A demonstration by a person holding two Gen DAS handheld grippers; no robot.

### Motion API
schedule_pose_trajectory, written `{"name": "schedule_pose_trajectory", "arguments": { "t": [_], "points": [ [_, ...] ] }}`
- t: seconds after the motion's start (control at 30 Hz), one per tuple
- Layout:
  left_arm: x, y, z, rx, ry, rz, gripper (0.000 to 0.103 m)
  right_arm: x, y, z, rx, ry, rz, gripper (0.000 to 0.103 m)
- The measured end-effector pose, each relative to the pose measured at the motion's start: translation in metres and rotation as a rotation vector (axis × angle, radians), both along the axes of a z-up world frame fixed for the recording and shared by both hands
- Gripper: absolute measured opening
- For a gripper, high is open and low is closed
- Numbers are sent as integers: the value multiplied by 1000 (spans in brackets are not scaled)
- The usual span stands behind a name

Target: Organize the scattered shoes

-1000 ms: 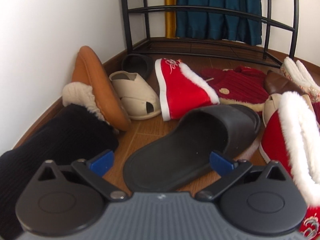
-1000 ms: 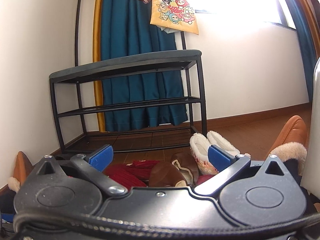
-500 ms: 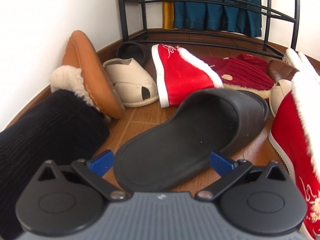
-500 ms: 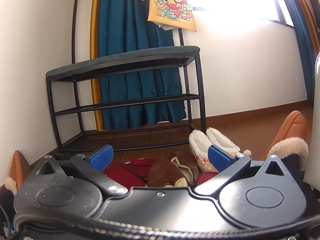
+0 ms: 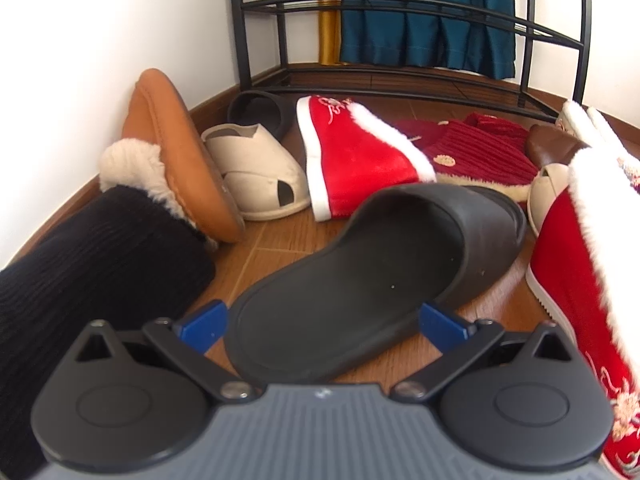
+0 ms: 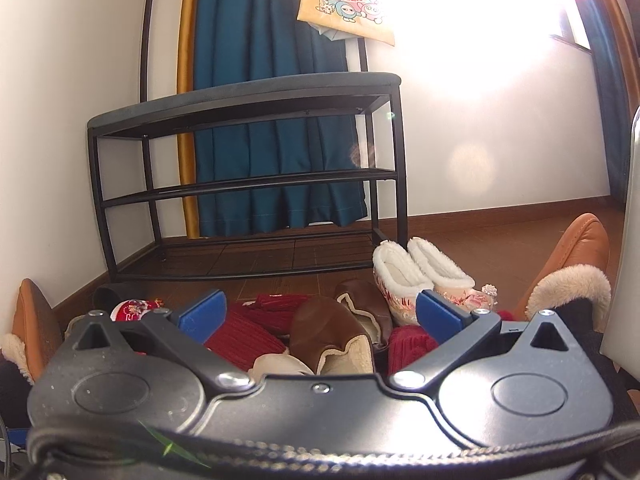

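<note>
Shoes lie scattered on the floor, the black slide [image 5: 372,276] with its heel between your left gripper [image 5: 322,322]'s wide-open jaws, so ease in squarely and pinch its rim firmly while your right gripper [image 6: 318,314] hovers open-jawed.

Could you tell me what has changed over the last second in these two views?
The left tool has moved forward and down toward the black slide sandal, whose heel end now lies between its open fingers; nothing is gripped yet. The right tool has shifted only slightly, open above the brown slipper. The shoes and the rack lie as they did.
</note>
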State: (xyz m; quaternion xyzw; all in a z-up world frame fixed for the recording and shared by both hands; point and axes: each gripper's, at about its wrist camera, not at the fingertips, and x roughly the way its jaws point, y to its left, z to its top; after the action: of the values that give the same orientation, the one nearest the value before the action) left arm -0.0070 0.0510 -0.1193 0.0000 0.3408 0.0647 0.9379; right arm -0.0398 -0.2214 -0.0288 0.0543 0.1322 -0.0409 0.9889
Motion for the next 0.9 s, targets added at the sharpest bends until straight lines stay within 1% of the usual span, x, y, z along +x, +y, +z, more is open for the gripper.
{"name": "schedule_pose_trajectory", "arguments": {
  "t": [0.13,0.23,0.33,0.47,0.53,0.63,0.7,0.8,0.83,0.9],
  "points": [
    [-1,-2,5,9,8,-3,103,4,4,-4,11,83,6,103],
    [-4,-3,12,7,-5,-7,103,0,5,-1,13,83,19,103],
    [-7,3,30,-79,-14,-1,103,-4,6,5,15,61,23,103],
    [-18,4,58,-127,-93,-8,103,-7,10,13,2,37,28,103],
    [-24,4,72,-177,-130,-19,103,-7,13,16,-17,41,23,103],
    [-34,3,95,-252,-196,-25,103,-2,19,19,-29,77,9,103],
    [-41,2,116,-335,-259,-39,103,2,24,21,-19,94,3,103],
    [-48,-1,148,-466,-342,-69,103,4,32,29,12,85,7,103],
    [-50,-1,155,-491,-363,-73,103,5,35,31,23,82,9,103],
    [-57,-6,174,-534,-439,-72,103,5,41,36,30,67,18,103]
  ]
}}
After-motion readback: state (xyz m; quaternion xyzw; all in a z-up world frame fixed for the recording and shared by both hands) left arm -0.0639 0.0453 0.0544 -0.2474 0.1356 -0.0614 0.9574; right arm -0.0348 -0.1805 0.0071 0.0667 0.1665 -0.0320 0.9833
